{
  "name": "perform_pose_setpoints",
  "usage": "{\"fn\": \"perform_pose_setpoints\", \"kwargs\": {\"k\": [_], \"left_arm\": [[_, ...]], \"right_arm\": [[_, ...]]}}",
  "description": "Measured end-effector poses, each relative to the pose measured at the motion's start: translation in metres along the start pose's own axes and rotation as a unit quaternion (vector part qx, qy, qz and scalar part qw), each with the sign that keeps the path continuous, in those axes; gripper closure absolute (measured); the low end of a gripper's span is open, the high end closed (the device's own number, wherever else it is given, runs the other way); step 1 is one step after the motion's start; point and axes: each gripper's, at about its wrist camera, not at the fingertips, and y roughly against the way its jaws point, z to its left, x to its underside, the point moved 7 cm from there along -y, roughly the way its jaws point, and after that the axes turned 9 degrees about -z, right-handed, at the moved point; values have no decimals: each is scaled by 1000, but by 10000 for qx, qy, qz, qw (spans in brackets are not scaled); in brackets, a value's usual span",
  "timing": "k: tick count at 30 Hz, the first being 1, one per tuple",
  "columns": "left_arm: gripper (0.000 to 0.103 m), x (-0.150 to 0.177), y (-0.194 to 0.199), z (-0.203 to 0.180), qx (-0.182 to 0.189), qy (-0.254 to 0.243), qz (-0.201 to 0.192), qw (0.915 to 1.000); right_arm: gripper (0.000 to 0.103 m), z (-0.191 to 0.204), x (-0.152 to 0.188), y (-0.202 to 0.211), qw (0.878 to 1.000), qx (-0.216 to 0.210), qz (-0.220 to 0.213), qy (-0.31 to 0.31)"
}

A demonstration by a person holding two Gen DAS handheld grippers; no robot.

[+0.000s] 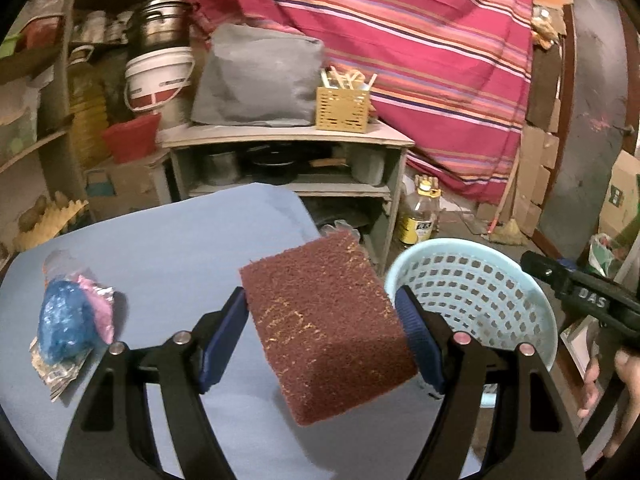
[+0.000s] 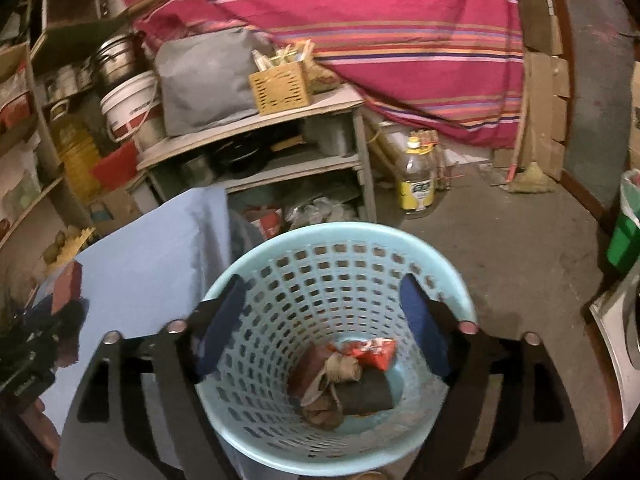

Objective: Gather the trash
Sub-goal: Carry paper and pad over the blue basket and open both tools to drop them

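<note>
My left gripper is shut on a maroon scouring pad and holds it above the blue table, just left of the light blue perforated trash basket. A blue and pink crumpled plastic wrapper pile lies at the table's left side. My right gripper is open and empty, hovering over the basket. Inside the basket lie a red snack wrapper, a dark roll and brown crumpled trash. The right gripper also shows at the right edge of the left wrist view.
A grey shelf unit with a grey bag and a yellow slotted box stands behind the table. A striped red cloth hangs at the back. A plastic oil bottle stands on the floor. A green bin stands at the right.
</note>
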Motion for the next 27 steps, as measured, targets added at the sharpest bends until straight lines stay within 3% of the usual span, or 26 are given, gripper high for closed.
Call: {"fn": "perform_pose_setpoints", "kwargs": {"k": [5, 10, 16, 24, 27], "left_arm": [[29, 4, -17, -37, 261, -101, 105, 9996], [29, 14, -38, -73, 433, -163, 299, 9985], [29, 23, -68, -103, 557, -252, 514, 9968], [27, 33, -107, -117, 681, -289, 945, 9928], [17, 33, -108, -115, 689, -228, 979, 9925]], "right_arm": [[11, -19, -4, 17, 9997, 149, -143, -99], [10, -36, -6, 26, 9992, 328, -224, -109], [10, -63, -7, 33, 9973, 412, -255, -548], [10, -63, -5, 28, 9973, 441, -166, -569], [10, -60, -5, 27, 9976, 431, -165, -515]]}}
